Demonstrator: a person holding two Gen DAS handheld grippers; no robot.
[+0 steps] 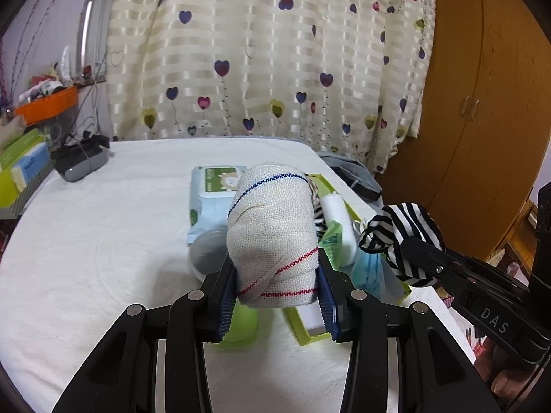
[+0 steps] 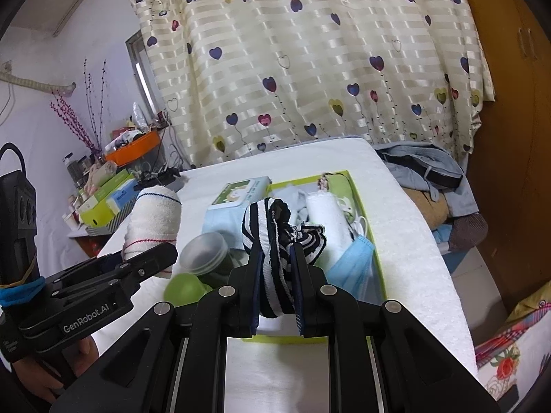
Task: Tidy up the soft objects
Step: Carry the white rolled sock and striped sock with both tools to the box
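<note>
Both of my tools are loaded and held above the white tabletop [image 1: 103,241], just short of the green-rimmed box [image 2: 361,206] that already holds a rolled white towel [image 2: 327,213] and a blue face mask [image 2: 354,258]. I judge the step in hand to be the carry: two soft items brought toward the box, neither yet set down.

Left tool [image 1: 277,296]: clenched on the bandage roll [image 1: 272,227], its blue pads pressing the near end from both sides. The roll's long axis runs along the tool's line, away from my hand and tilted upward, the free end with the blue stitch line pointing toward the heart-print curtain [image 1: 268,51]. It hangs over the wipes packet [image 1: 213,189] and a clear round lid [image 1: 210,251], beside the box and not above it.

Right tool [image 2: 277,275]: jaws nearly together, grasping the black-and-white striped cloth [image 2: 275,234]. The cloth is bunched, with no firm axis; most of its bulk rises ahead of the pads and a loose loop droops to the right. It hangs over the near end of the box.

Next move, as I judge it: lower the striped cloth into the free space left of the towel and release; then swing the roll rightward over the rim and lay it lengthwise alongside the towel, since crosswise may not fit.
</note>
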